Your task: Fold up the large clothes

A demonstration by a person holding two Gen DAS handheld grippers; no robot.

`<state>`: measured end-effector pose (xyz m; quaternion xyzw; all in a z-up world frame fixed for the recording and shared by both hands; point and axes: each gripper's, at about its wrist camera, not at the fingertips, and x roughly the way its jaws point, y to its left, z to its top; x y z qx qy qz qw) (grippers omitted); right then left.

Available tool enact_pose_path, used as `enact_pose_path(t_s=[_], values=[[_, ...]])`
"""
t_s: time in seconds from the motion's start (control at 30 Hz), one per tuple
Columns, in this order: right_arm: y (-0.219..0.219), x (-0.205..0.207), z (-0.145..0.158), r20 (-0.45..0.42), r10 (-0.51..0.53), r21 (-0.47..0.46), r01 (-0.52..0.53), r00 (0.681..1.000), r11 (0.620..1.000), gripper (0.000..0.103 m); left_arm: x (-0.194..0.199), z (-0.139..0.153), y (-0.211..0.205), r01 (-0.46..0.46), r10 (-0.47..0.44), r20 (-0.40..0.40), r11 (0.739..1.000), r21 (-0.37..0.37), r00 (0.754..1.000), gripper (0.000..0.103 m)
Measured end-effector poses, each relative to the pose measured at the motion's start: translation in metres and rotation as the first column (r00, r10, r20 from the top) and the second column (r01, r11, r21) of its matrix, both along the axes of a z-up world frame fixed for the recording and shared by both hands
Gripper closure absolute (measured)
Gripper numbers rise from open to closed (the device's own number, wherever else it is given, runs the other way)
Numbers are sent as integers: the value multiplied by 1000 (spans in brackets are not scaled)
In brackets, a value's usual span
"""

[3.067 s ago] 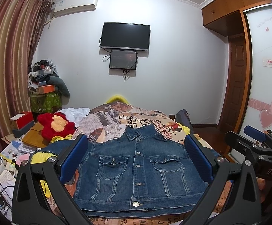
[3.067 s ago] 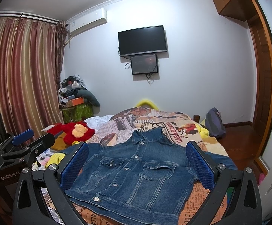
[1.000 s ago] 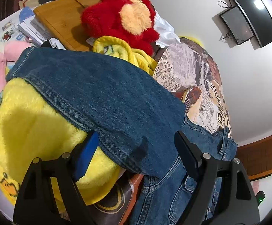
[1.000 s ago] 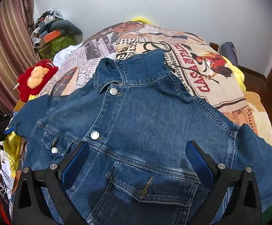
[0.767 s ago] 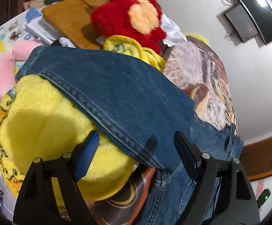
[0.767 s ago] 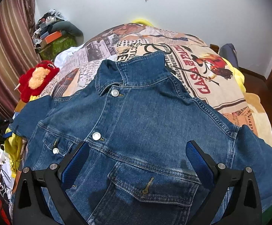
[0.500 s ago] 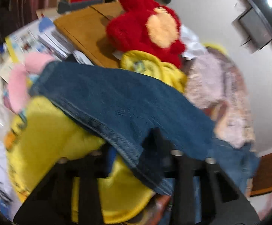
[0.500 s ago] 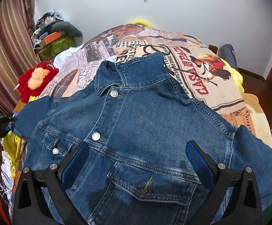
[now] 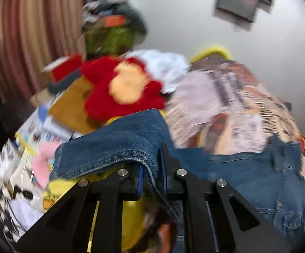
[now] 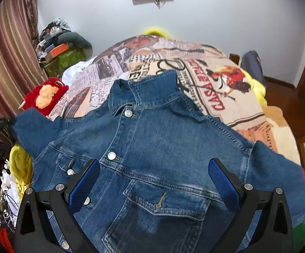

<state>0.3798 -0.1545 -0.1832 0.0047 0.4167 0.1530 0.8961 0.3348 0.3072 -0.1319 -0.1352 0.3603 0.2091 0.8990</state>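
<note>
A blue denim jacket [image 10: 165,139] lies front up on the printed bedspread [image 10: 211,78], collar toward the far wall. My left gripper [image 9: 151,176] is shut on the edge of the jacket's left sleeve [image 9: 114,145] and holds it lifted above a yellow plush [image 9: 131,221]. The lifted sleeve also shows in the right wrist view [image 10: 34,126] at the left. My right gripper [image 10: 152,181] is open and empty, hovering over the jacket's chest near a flap pocket [image 10: 165,198].
A red plush toy [image 9: 120,88] lies by the bed's left side, next to a wooden board [image 9: 72,105], papers and a pink toy [image 9: 43,158]. A cluttered stack [image 10: 59,50] stands by the striped curtain. A dark bag [image 10: 253,63] sits at the far right.
My left gripper has closed on the sleeve edge and lifted it, and its view has swung up toward the wall. My right gripper has hardly moved.
</note>
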Motion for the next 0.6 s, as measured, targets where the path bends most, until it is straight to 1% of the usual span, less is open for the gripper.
enact_pose_path(t_s=[0.07,0.13,0.17,0.2,0.27,0.3,0.37,0.43,0.47,0.6], values=[[-3,-5,7,19,1,-3,-1,1000,1000,1,5,14,-22,62,-62,38,998,14,997,95],[-8,-9,13,31,0,-2,0,1000,1000,1,8,30,-52,142,-144,72,989,34,987,96],[-11,-11,15,35,1,3,-1,999,1000,1,9,37,-74,197,-202,86,978,60,976,96],[-13,-13,18,37,0,9,0,999,1000,1,11,40,-89,233,-239,87,969,77,967,96],[-19,-16,22,37,-6,22,5,999,1000,1,16,40,-123,314,-321,71,944,98,944,96],[-22,-18,24,39,-10,26,9,999,1000,1,19,35,-142,365,-371,54,926,97,927,96],[-28,-22,27,44,-17,29,16,999,999,1,24,22,-171,437,-440,23,895,86,898,96],[-32,-25,29,47,-21,27,19,999,999,1,30,0,-196,491,-490,-36,869,56,871,96],[-34,-28,30,50,-21,24,20,999,1000,1,34,-19,-208,525,-523,-79,851,1,849,96],[-40,-35,32,51,-20,11,19,998,1000,1,38,-73,-236,559,-580,-182,814,-157,794,96]])
